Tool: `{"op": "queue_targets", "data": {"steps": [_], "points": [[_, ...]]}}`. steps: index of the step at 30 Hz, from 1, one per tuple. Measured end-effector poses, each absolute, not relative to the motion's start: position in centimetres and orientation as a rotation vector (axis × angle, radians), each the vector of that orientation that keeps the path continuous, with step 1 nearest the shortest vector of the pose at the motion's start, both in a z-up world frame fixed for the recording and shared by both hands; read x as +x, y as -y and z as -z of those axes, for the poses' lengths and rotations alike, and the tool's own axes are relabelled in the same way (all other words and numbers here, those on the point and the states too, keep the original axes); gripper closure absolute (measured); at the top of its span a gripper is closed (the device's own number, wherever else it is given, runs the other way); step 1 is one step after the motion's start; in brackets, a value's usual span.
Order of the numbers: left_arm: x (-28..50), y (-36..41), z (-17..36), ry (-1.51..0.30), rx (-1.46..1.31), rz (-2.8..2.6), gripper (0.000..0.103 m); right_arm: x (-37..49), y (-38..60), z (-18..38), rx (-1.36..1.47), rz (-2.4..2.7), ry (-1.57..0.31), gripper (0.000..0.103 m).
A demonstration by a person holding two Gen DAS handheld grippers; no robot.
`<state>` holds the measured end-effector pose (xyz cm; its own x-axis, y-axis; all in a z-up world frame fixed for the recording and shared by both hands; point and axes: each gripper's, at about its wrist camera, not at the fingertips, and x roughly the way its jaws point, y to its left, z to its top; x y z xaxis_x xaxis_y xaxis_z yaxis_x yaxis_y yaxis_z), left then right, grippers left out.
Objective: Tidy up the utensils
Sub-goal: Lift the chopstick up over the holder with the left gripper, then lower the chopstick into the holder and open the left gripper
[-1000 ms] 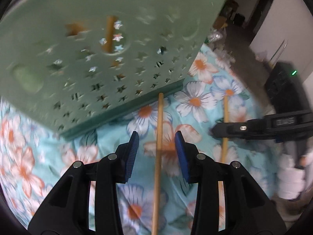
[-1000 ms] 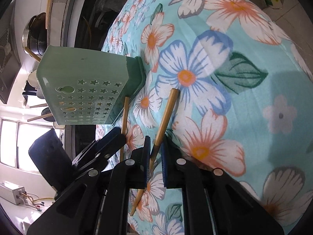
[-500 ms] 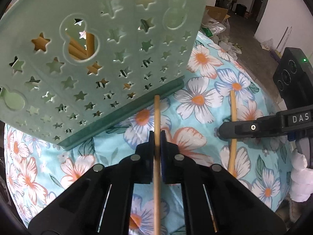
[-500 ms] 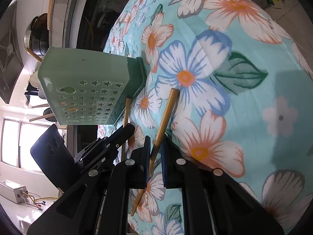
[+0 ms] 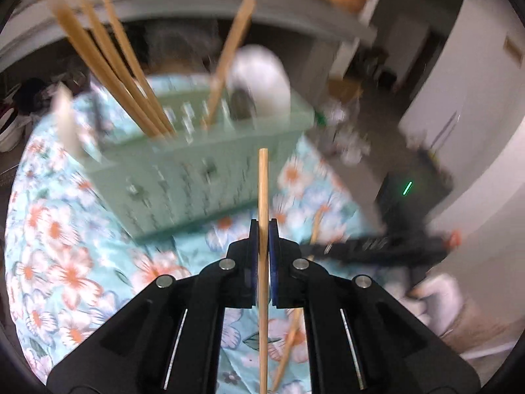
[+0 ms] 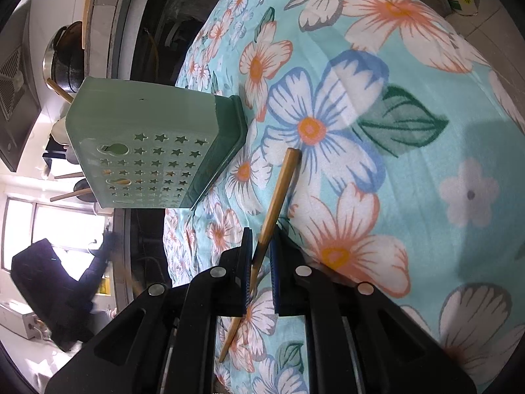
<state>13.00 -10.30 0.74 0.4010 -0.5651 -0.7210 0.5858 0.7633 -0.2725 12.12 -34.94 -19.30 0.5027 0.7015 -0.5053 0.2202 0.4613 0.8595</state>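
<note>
Moved: the left gripper (image 5: 261, 229) has lifted its chopstick (image 5: 262, 197) off the cloth since a moment ago; the green holder, which then filled the left wrist view from the side, now sits lower and shows its open top. The right gripper has barely shifted.
Left jaws: closed tight on the chopstick, blue pads pressed against both sides of the stick.
Left chopstick: runs straight along the line of the jaws, its far end sticking out well past the pads and pointing toward the near wall of the utensil holder (image 5: 183, 180); its tail passes back between the gripper's arms.
Utensil holder: pale green with star cut-outs, standing on the flowered tablecloth (image 5: 59, 256); several wooden sticks (image 5: 111, 62) and a white spoon (image 5: 262, 78) lean out of its top. The left view is motion-blurred.
Right jaws: narrowed around the second chopstick (image 6: 279, 193), though whether the pads of the right gripper (image 6: 261, 256) actually pinch it or just flank it I cannot tell.
Right chopstick: lies on the tablecloth at a slant, its thick end out ahead of the jaws on a blue flower, its thin end back under the gripper.
Holder from the right: off to the left of the right jaws, apart from that chopstick.
</note>
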Motion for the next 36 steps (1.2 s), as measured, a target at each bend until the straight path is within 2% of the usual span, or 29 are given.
{"op": "queue_targets", "data": {"steps": [6, 19, 24, 36], "points": [[14.0, 5.5, -8.2, -0.707, -0.149, 0.695, 0.098, 12.1, 34.9, 19.3, 1.088, -0.376, -1.041, 0.094], [13.9, 2.7, -17.7, -0.425, -0.166, 0.658, 0.098, 12.2, 34.9, 19.3, 1.091, -0.378, -1.043, 0.094], [15.0, 3.0, -17.3, -0.426, -0.174, 0.634, 0.098, 12.3, 34.9, 19.4, 1.092, -0.377, -1.046, 0.094], [18.3, 4.1, -11.0, -0.514, -0.206, 0.62, 0.098, 12.5, 35.0, 19.3, 1.096, -0.379, -1.054, 0.094]]}}
